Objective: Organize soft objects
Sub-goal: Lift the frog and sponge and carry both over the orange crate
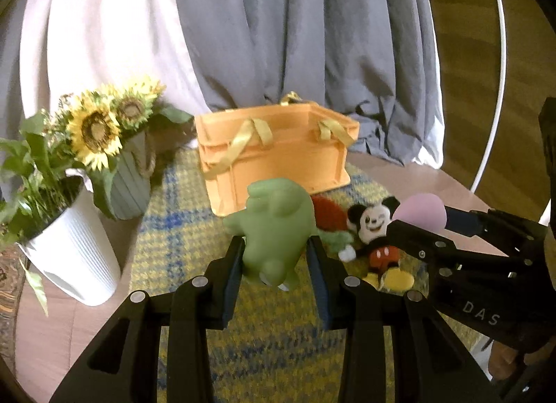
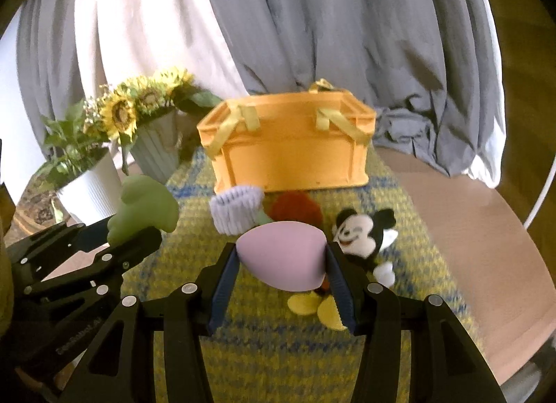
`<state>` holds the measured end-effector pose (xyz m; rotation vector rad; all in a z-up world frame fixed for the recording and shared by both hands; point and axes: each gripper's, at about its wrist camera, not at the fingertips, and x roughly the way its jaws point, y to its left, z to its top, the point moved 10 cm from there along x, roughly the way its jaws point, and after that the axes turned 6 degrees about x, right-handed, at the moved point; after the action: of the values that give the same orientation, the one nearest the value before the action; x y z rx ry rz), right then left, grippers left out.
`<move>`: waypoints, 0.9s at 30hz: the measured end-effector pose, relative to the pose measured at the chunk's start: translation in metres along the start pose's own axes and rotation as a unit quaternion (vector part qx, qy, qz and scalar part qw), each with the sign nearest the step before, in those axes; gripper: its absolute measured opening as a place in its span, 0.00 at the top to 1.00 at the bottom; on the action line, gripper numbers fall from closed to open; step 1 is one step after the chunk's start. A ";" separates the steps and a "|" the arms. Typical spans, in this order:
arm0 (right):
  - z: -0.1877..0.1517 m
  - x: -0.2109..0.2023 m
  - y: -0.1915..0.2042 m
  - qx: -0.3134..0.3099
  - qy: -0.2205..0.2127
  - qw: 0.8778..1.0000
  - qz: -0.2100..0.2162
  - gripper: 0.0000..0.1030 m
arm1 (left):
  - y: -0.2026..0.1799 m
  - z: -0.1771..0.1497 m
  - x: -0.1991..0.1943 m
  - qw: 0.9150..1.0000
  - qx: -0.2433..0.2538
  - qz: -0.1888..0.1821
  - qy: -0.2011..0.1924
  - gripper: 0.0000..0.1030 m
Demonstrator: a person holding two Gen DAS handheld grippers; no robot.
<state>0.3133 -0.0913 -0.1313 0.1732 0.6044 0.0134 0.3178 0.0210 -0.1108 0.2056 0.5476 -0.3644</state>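
Note:
My left gripper [image 1: 274, 250] is shut on a green soft toy [image 1: 274, 225] and holds it above the mat; it also shows in the right wrist view [image 2: 142, 210]. My right gripper [image 2: 282, 257] is shut on a pink egg-shaped soft object [image 2: 283, 255], which also shows in the left wrist view [image 1: 422, 211]. An orange basket [image 2: 292, 145] with yellow ribbon handles stands behind them, also in the left wrist view [image 1: 278, 152]. A Mickey Mouse plush [image 2: 363, 236] lies on the mat beside a red plush [image 2: 295, 208] and a lavender knitted piece [image 2: 236, 208].
A yellow and blue woven mat [image 2: 278, 330] covers the round table [image 2: 486, 229]. A white plant pot [image 1: 73, 253] and a grey vase of sunflowers [image 1: 130, 177] stand at the left. Grey and white curtains [image 2: 312, 38] hang behind the basket.

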 end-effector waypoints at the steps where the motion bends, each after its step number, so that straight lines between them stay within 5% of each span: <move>1: 0.005 -0.001 0.000 -0.001 -0.005 1.000 0.003 0.50 | 0.001 0.003 -0.001 1.000 -0.002 0.002 -0.003 0.65; 27: 0.095 -0.012 0.003 -0.017 -0.106 0.993 0.046 0.50 | 0.014 0.092 -0.010 0.993 -0.021 0.064 -0.099 0.65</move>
<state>0.3572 -0.1038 -0.0475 0.1680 0.3834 0.0937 0.3580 0.0104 -0.0272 0.1609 0.3443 -0.2457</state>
